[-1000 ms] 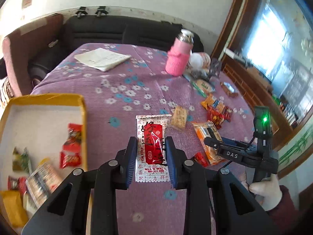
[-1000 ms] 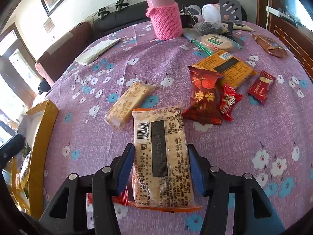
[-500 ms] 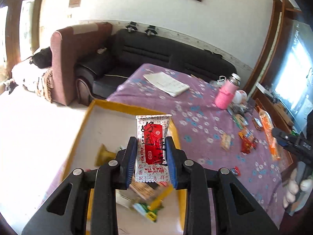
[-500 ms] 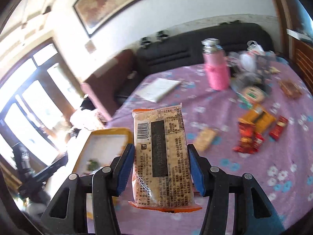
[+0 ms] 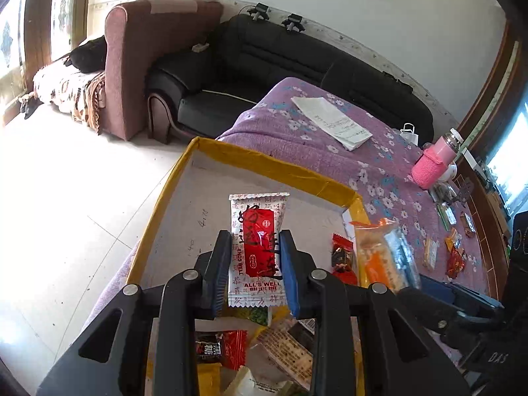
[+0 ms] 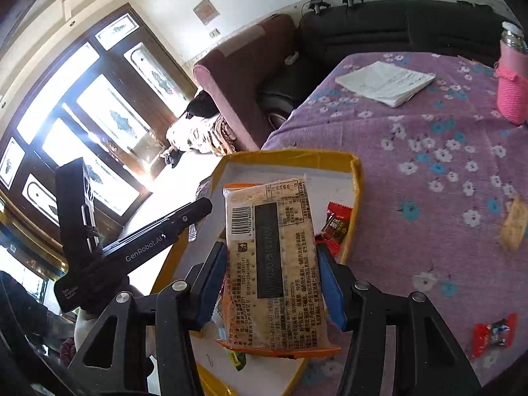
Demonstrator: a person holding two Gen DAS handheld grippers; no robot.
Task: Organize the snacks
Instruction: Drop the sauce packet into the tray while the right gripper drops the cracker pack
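My left gripper (image 5: 255,270) is shut on a white and red snack packet (image 5: 257,250) and holds it above the yellow-rimmed box (image 5: 264,161). My right gripper (image 6: 270,283) is shut on a cracker pack (image 6: 274,257) with an orange edge, held over the same box (image 6: 290,156). The cracker pack also shows in the left wrist view (image 5: 382,257) at the box's right rim. Several wrapped snacks (image 5: 231,349) lie inside the box. The left gripper's body (image 6: 148,244) shows in the right wrist view.
The purple flowered tablecloth (image 6: 429,151) carries a folded paper (image 6: 384,82), a pink bottle (image 5: 435,161), a biscuit bar (image 6: 513,224), a red candy (image 6: 493,333) and several loose snacks (image 5: 453,247) at the far right. A sofa (image 5: 280,66) and armchair stand behind.
Both grippers have lifted their packets off the table and swung left to the box; now both hang lower and closer over it.
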